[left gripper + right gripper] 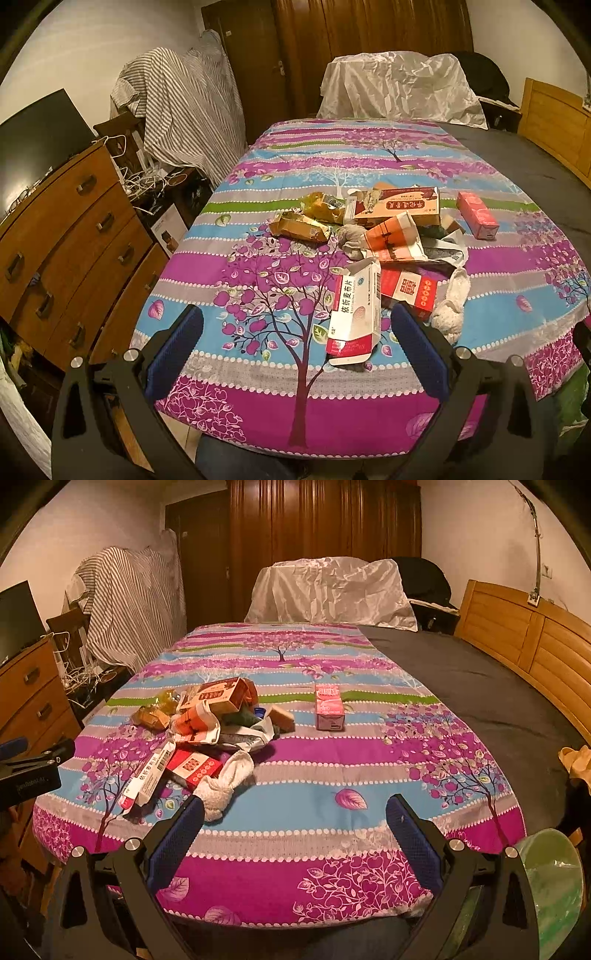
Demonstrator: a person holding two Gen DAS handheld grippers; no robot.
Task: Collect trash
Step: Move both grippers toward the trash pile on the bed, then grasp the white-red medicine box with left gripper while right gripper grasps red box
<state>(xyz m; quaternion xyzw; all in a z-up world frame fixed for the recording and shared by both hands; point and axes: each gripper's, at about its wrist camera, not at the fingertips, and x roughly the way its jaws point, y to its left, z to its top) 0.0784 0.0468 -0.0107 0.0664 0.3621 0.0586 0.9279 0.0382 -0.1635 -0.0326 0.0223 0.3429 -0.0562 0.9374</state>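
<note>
A pile of trash lies on the patterned bedspread (280, 406): a white and red medicine box (356, 314), a red box (410, 288), an orange carton (391, 236), a long tan box (399, 205), crumpled yellow wrappers (299, 227) and a white sock (452, 306). A pink box (476, 214) lies apart to the right. My left gripper (297, 345) is open and empty, hovering just before the medicine box. My right gripper (295, 827) is open and empty above the bedspread (332, 867), with the sock (229, 779) by its left finger and the pink box (329, 707) farther ahead.
A wooden dresser (62, 236) stands left of the bed. A green bin (550, 886) sits at the bed's near right corner. A wooden headboard (524, 646) runs along the right. A covered chair (399, 88) and striped cloth (184, 110) stand at the far end.
</note>
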